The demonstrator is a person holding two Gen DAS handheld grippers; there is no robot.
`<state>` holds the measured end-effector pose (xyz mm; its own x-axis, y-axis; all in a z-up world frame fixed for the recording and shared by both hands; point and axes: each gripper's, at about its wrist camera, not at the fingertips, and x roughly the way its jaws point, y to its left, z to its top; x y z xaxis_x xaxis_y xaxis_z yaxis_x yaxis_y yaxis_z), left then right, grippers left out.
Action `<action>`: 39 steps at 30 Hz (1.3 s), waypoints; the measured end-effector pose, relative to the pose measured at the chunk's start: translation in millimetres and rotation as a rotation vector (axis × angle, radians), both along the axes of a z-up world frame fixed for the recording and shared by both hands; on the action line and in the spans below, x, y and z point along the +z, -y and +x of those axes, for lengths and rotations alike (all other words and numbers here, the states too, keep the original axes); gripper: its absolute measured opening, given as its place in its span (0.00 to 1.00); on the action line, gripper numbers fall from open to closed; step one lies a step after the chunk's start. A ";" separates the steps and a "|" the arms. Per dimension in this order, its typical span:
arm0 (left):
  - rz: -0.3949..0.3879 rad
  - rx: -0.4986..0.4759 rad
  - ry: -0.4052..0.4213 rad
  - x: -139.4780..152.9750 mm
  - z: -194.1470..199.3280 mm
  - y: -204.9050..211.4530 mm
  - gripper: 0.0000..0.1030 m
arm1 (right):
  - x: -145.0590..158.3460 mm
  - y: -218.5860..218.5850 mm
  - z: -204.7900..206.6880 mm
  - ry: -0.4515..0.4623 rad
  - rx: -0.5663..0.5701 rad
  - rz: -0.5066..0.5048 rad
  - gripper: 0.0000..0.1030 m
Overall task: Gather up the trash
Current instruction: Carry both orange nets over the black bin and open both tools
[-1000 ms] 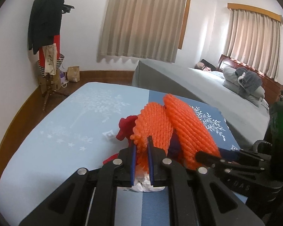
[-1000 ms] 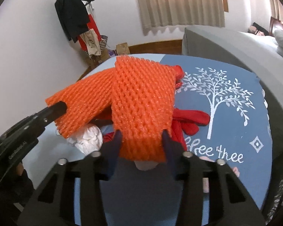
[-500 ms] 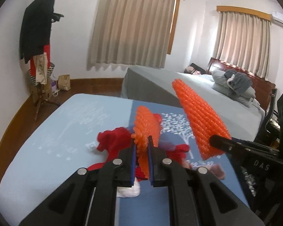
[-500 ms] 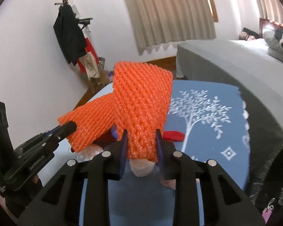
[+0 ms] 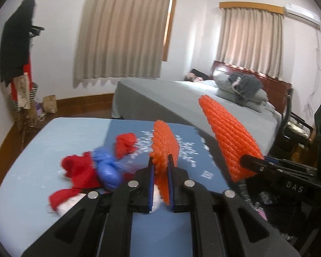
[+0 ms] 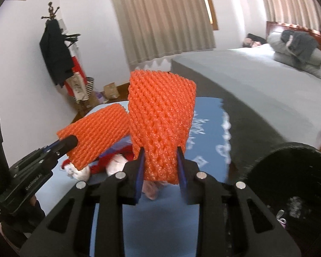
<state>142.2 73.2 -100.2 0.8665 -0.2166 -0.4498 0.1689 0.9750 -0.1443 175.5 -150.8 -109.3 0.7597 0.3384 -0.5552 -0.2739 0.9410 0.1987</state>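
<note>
1. The left gripper (image 5: pixel 160 165) is clamped on an orange foam-mesh fruit sleeve (image 5: pixel 164 147); seen edge-on in the left wrist view, the sleeve's lower end is hidden between the blue-lined fingers (image 5: pixel 150 184).
2. The right gripper (image 6: pixel 159 160) grasps a second orange foam-mesh sleeve (image 6: pixel 161 124), which stands upright and blocks much of the table behind it in the right wrist view. Both sleeves are held up off the table, near each other and apart in the left wrist view; in the right wrist view they overlap, so contact cannot be told there.
3. On the blue table cover printed with white trees (image 5: pixel 53 147) lies a heap of other trash: crumpled red scraps (image 5: pixel 79 169), a blue plastic lump (image 5: pixel 108 167) and white crumpled paper (image 6: pixel 80 172). The heap is motion-blurred and partly covered by the grippers, so its pieces are hard to separate.
4. A black round bin rim (image 6: pixel 293 152) is cut off at the lower right of the right wrist view; its inside is dark.
5. The table's far edge lies just beside a grey bed (image 5: pixel 182 98). Wooden floor shows at the table's left, with a coat stand (image 5: pixel 21 53) by the wall.
</note>
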 end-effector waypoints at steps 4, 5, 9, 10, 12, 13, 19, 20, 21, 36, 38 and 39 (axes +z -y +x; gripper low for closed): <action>0.003 -0.061 -0.001 0.7 0.8 26.9 0.11 | -3.8 26.5 -8.8 -0.008 -0.057 -0.013 0.26; 0.005 -0.078 -0.001 1.0 1.0 34.6 0.10 | -5.1 34.4 -11.5 -0.010 -0.074 -0.016 0.26; 0.004 -0.131 -0.002 0.9 2.4 62.9 0.10 | -11.2 60.9 -19.9 -0.018 -0.133 -0.025 0.26; 0.006 -0.141 0.000 1.4 2.5 68.3 0.10 | -12.1 65.7 -20.6 -0.019 -0.145 -0.025 0.26; 0.008 -0.164 0.003 1.7 3.0 81.7 0.10 | -13.3 77.3 -24.8 -0.019 -0.171 -0.029 0.26; 0.007 -0.176 0.004 1.9 3.2 88.7 0.10 | -14.0 82.6 -28.0 -0.020 -0.187 -0.033 0.26; 0.009 -0.264 0.003 2.3 7.8 132.4 0.10 | -21.0 119.0 -42.7 -0.032 -0.277 -0.045 0.26; 0.009 -0.282 0.000 2.1 8.7 141.2 0.10 | -23.0 126.5 -45.7 -0.035 -0.295 -0.048 0.26; 0.007 -0.298 -0.002 0.7 8.5 147.4 0.11 | -24.4 132.2 -47.7 -0.039 -0.308 -0.049 0.26; 0.019 -0.489 -0.076 -21.6 17.4 236.2 0.17 | -57.2 204.2 -74.7 -0.107 -0.484 -0.064 0.32; 0.015 -0.498 -0.086 -23.6 18.1 239.5 0.29 | -59.5 207.2 -74.7 -0.113 -0.501 -0.068 0.42; 0.014 -0.494 -0.088 -24.4 18.5 239.2 0.34 | -60.9 208.7 -76.3 -0.115 -0.509 -0.070 0.47</action>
